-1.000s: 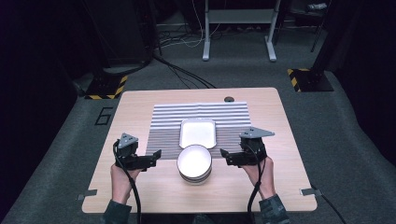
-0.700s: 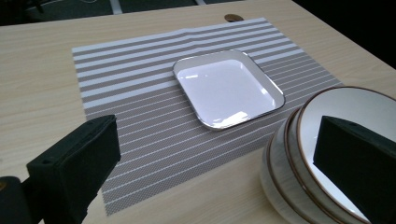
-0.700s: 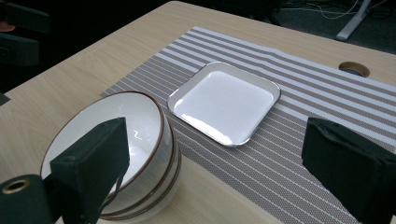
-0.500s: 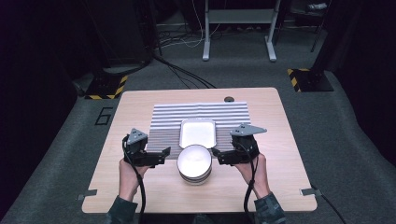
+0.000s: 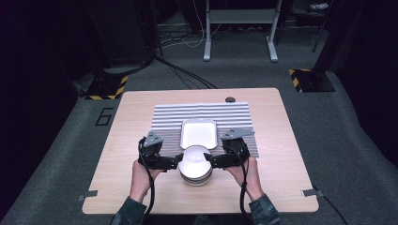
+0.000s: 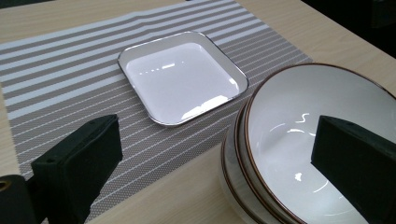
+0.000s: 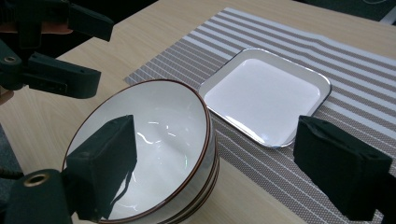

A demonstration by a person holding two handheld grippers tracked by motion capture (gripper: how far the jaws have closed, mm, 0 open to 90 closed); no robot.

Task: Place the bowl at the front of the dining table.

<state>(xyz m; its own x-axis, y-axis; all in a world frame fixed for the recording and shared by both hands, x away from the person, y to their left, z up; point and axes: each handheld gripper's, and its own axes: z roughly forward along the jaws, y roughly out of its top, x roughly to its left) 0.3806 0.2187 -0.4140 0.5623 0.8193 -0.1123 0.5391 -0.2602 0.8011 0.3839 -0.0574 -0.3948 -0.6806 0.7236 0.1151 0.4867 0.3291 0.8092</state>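
A stack of white bowls (image 5: 195, 165) with brown rims stands at the table's front middle. Just behind it a square white plate (image 5: 199, 133) lies on a striped placemat (image 5: 164, 117). My left gripper (image 5: 177, 160) is at the stack's left side, open. In the left gripper view the top bowl's (image 6: 299, 121) near rim lies between the jaws, untouched. My right gripper (image 5: 210, 161) is at the stack's right side. Its jaws have just been closing a little and stand open, one over the bowl's (image 7: 154, 126) inside and one over the placemat (image 7: 280, 172).
The wooden table (image 5: 281, 154) has bare room left and right of the placemat. A small dark round fitting (image 5: 229, 99) sits at its far edge. Beyond the table, cables and stand bases lie on the grey floor (image 5: 328, 117).
Both hands have moved inward toward the bowl stack, the left one rightward and the right one leftward, and their jaws now reach its rim.
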